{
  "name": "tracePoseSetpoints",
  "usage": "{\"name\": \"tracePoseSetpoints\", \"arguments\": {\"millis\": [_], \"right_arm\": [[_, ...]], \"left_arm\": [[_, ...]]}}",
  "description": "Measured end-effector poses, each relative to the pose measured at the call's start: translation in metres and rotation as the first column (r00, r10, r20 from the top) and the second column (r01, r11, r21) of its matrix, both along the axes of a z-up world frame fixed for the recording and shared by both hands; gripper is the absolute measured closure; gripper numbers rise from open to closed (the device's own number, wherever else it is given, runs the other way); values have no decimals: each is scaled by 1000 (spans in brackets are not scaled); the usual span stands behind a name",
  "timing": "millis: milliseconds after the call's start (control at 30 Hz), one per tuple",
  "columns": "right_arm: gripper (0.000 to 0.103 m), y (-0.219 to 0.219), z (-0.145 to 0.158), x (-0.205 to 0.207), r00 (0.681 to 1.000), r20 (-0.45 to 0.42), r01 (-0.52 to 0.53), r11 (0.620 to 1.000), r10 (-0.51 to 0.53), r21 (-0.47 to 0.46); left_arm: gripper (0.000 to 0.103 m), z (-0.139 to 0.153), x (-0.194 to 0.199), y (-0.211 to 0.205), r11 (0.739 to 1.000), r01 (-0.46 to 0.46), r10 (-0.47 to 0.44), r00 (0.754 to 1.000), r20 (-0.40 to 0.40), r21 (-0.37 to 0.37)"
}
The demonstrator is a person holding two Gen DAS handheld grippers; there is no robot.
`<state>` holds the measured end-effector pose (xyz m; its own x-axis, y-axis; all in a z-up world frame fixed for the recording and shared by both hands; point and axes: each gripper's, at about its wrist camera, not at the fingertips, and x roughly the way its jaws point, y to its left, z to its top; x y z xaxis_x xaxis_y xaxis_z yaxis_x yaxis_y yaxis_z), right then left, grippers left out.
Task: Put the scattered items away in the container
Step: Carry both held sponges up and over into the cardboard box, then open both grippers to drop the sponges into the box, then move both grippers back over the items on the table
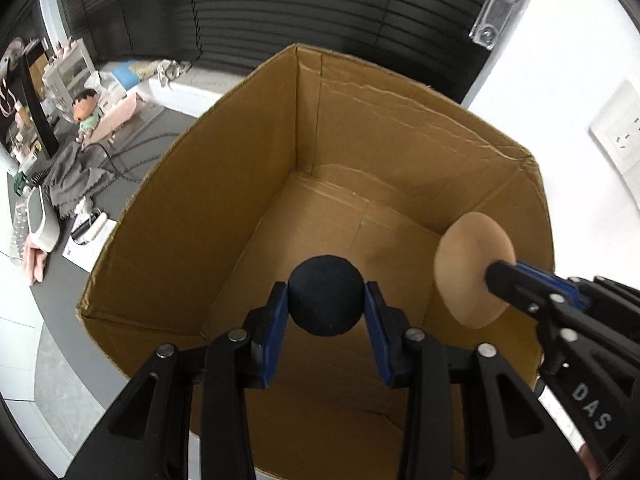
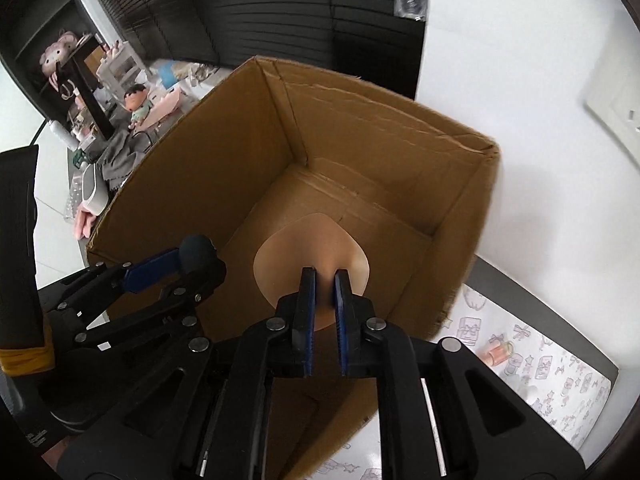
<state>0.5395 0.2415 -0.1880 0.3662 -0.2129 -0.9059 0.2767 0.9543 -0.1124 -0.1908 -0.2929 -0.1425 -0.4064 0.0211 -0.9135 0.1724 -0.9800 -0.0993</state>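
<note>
An open cardboard box [image 1: 224, 184] [image 2: 192, 168] fills both views, with nothing lying on its floor. My left gripper [image 1: 326, 300] is shut on a dark round sponge ball [image 1: 326, 295], held over the box's near side. In the right wrist view the same gripper [image 2: 192, 258] and ball [image 2: 196, 254] appear at the left. My right gripper [image 2: 325, 280] is shut on the edge of a tan round puff [image 2: 288, 252], also over the box opening. The left wrist view shows that puff [image 1: 468, 272] and the right gripper [image 1: 500, 276] at the right wall.
Left of the box, the dark table carries a grey cloth [image 1: 72, 180], a doll figure [image 1: 86, 114], a white device [image 1: 42, 216] and cables. A patterned sheet [image 2: 532, 360] lies right of the box. A white wall with a socket [image 1: 620, 132] stands behind.
</note>
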Motion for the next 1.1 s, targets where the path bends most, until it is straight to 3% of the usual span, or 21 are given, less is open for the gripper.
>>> {"name": "tracePoseSetpoints", "arguments": {"millis": [167, 267, 300, 367, 433, 467, 667, 800, 1100], "right_arm": [[89, 0, -4, 1, 1000, -9, 4, 1000, -4, 11], [75, 2, 1, -1, 1000, 4, 6, 1000, -6, -4], [67, 3, 3, -1, 1000, 8, 4, 1000, -4, -10], [59, 4, 9, -5, 1000, 18, 13, 999, -12, -36], [41, 3, 16, -10, 999, 36, 19, 999, -17, -43], [32, 3, 20, -13, 999, 44, 21, 999, -19, -43], [14, 3, 45, -39, 996, 80, 44, 998, -41, -42], [0, -3, 67, -68, 984, 143, 117, 988, -102, -102], [0, -21, 100, -143, 974, 171, 176, 971, -148, -162]], "left_arm": [[64, -3, 3, -5, 1000, -4, 3, 1000, 10, 18], [56, -2, 5, -6, 1000, -5, 5, 1000, 9, 12], [46, 0, 6, -5, 1000, -2, 2, 1000, 5, 3], [36, 3, 8, -5, 1000, 1, -1, 1000, -5, -27], [16, 6, 11, -6, 1000, 7, -7, 1000, -14, -28], [16, 8, 12, -6, 1000, 10, -11, 1000, -17, -26], [15, 23, 22, -1, 999, 30, -31, 999, -42, -34], [15, 38, 34, 13, 997, 67, -71, 994, -78, -49], [0, 66, 69, 60, 997, 82, -83, 987, -139, -11]]}}
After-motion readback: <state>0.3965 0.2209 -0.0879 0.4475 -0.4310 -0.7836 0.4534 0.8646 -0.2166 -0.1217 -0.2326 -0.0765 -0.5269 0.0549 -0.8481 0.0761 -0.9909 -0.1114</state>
